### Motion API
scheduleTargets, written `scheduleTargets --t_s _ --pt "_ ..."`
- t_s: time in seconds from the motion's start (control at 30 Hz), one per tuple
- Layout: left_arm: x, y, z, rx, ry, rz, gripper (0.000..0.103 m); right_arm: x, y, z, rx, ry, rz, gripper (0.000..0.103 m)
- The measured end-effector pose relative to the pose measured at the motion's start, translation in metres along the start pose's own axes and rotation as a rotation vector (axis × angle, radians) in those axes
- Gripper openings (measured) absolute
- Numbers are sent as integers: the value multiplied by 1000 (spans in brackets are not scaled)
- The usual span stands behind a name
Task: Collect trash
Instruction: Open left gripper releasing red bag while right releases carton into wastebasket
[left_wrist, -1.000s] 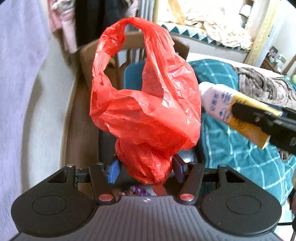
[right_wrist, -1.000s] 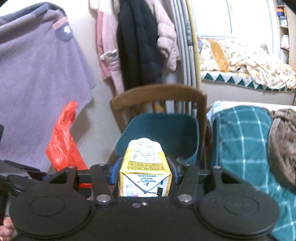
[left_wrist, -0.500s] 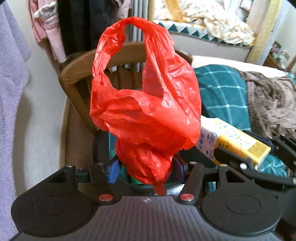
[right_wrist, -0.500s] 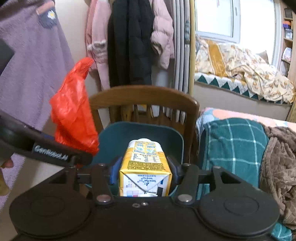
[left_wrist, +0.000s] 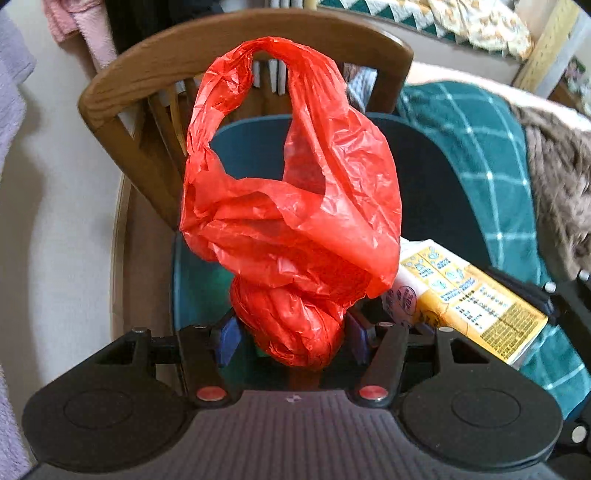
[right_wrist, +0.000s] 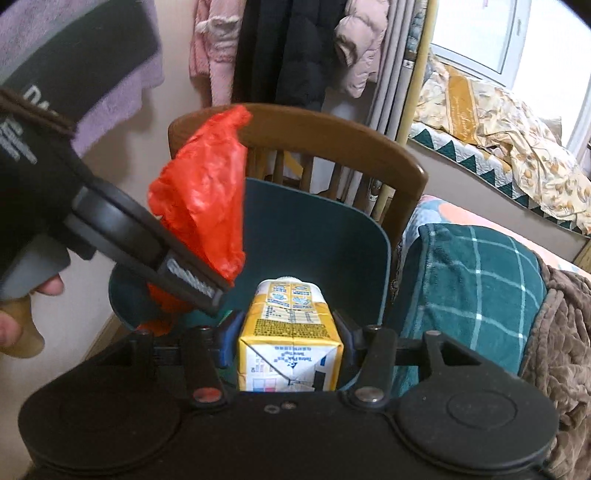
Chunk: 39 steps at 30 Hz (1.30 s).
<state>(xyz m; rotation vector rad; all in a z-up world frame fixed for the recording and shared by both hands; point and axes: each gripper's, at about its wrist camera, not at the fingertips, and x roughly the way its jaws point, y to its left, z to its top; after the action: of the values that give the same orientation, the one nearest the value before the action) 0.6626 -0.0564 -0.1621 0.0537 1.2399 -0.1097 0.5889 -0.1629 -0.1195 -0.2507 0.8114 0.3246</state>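
Nearest the left wrist camera, our left gripper (left_wrist: 291, 332) is clenched on the knotted lower end of a red plastic bag (left_wrist: 291, 206), whose looped handles stand up in front of the lens. In the right wrist view, our right gripper (right_wrist: 288, 343) grasps a yellow drink carton (right_wrist: 290, 339) by its two sides, base toward the camera and capped top pointing away. Both pieces of trash hang over the open mouth of a dark teal bin (right_wrist: 317, 229); from the left view the carton lies just beside the bag, at its right, and the two tools crowd the same opening. Behind the bin stands a wooden chair (right_wrist: 332, 140), its curved back rail just past the far rim. To the right lies a teal checked blanket (right_wrist: 469, 288) with a brown throw (right_wrist: 561, 350) over it; beyond hang coats (right_wrist: 280, 48) on the wall.

We judge both items ready to drop. Hazards: the light bag may cling to the pads or drift and catch on the rim or the chair back, since crumpled film falls slowly; the carton, tilted and near the right wall of the bin, may strike the rim and tumble onto the blanket; and the two grippers may collide, being close together above one opening
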Motion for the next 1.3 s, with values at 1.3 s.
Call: scheduleTargets --t_s 1.3 --pt "-35 -19 -35 98 -79 57 74 -56 -14 -14 65 -16 62 68"
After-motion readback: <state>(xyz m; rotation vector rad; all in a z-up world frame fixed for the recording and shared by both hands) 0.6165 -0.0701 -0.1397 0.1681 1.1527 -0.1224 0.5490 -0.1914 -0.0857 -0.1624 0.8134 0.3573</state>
